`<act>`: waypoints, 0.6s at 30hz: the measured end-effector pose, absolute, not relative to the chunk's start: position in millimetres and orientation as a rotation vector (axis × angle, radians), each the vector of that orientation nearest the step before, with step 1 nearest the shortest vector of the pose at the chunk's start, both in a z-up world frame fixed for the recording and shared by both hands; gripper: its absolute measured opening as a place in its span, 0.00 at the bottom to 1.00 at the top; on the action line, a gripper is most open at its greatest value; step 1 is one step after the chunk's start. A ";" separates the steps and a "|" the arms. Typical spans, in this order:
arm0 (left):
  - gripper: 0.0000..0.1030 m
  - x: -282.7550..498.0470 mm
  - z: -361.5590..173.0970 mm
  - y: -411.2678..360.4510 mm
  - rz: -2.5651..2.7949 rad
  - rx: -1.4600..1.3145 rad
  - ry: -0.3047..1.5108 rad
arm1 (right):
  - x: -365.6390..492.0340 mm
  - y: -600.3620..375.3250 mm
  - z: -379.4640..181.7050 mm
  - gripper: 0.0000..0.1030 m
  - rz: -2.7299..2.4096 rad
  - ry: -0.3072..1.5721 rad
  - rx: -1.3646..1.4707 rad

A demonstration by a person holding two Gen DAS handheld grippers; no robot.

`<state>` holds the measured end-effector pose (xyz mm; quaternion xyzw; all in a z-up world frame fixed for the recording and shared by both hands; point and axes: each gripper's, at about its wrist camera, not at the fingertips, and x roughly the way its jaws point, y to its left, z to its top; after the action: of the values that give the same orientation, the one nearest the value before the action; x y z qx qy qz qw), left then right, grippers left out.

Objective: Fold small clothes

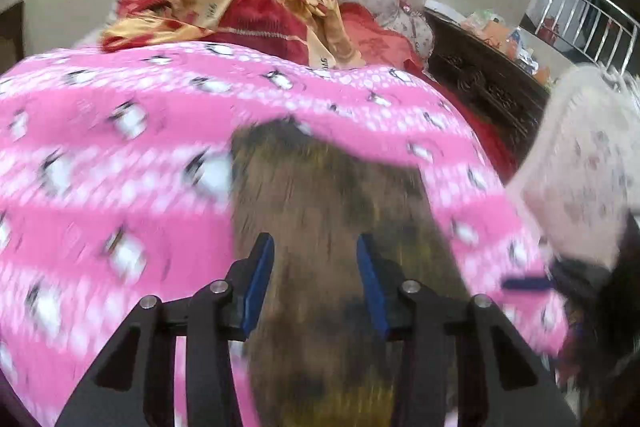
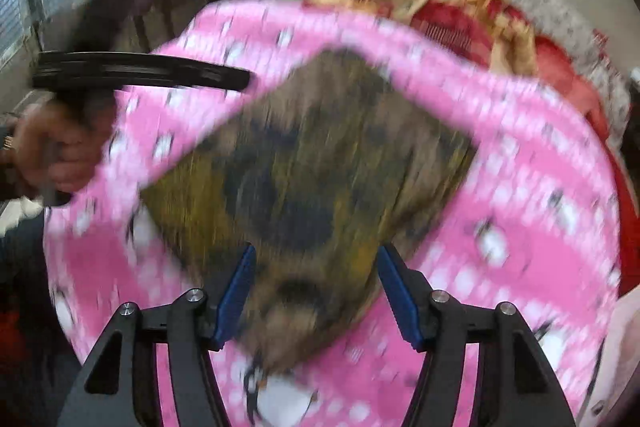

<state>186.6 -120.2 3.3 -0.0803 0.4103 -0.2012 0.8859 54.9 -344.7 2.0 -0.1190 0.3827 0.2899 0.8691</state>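
A brown and olive patterned garment (image 1: 320,187) lies flat on a pink penguin-print sheet (image 1: 120,147). My left gripper (image 1: 314,243) hovers over its near part, jaws apart, with nothing pinched between the blue pads. In the right wrist view the same garment (image 2: 304,155) shows as a folded shape with one corner pointing toward the camera. My right gripper (image 2: 317,255) stands open above that corner. At the left of that view a hand (image 2: 52,151) holds the left gripper. Both views are blurred by motion.
A heap of red and gold clothes (image 1: 240,7) sits beyond the pink sheet (image 2: 520,187), with a white floral cover behind it. A dark carved wooden cabinet (image 1: 480,79) and a metal railing (image 1: 580,15) stand at the right. A pale floral cloth (image 1: 580,167) lies at the right edge.
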 end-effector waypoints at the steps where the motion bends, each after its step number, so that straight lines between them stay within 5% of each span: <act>1: 0.40 208.0 2.5 -126.9 -0.404 -0.167 0.872 | 62.4 -337.6 6.6 0.66 0.624 0.789 -0.274; 6: 0.40 276.8 -19.8 -162.2 -0.324 -0.091 0.956 | 95.9 -306.5 -13.6 0.66 0.682 0.841 -0.417; 18: 0.44 276.9 -60.4 -175.7 -0.272 0.006 0.936 | 124.5 -337.9 -75.3 0.68 0.674 0.894 -0.091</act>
<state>276.9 -175.7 -60.4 0.0028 0.4496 -0.1308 0.8836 124.5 -337.9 -75.3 -0.0431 0.4239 0.3194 0.8464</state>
